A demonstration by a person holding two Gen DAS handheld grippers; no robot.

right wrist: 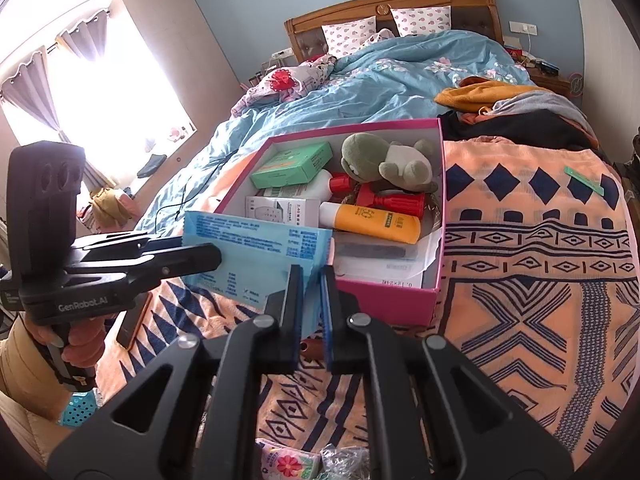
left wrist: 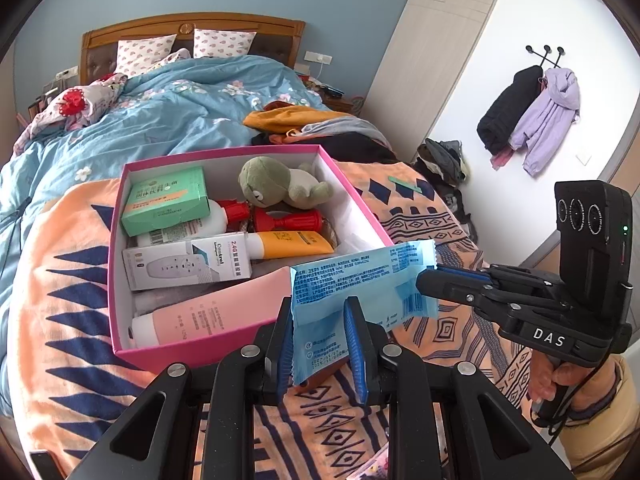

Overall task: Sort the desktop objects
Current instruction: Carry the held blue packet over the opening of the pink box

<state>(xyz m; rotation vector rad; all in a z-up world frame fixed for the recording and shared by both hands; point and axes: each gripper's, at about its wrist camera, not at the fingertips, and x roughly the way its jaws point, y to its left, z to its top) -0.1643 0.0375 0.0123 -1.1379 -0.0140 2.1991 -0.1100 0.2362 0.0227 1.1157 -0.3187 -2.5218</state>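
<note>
A light blue printed packet (left wrist: 352, 276) (right wrist: 256, 244) hangs in the air over the near corner of the pink box (left wrist: 192, 350) (right wrist: 384, 304). My left gripper (left wrist: 319, 304) (right wrist: 214, 254) is shut on its lower left part. My right gripper (left wrist: 426, 276) (right wrist: 311, 272) is shut on its other end, so both hold it stretched between them. Inside the box lie a green carton (left wrist: 166, 200), a plush frog (left wrist: 276, 182), an orange tube (left wrist: 292, 244), a white remote-control carton (left wrist: 188, 260) and a pink tube (left wrist: 208, 312).
The box rests on an orange patterned blanket (right wrist: 532, 280) on a bed. A thin green strip (right wrist: 584, 180) lies on the blanket to the right. Clothes (right wrist: 512, 108) are piled behind the box. Small packets (right wrist: 288, 460) lie at the near edge.
</note>
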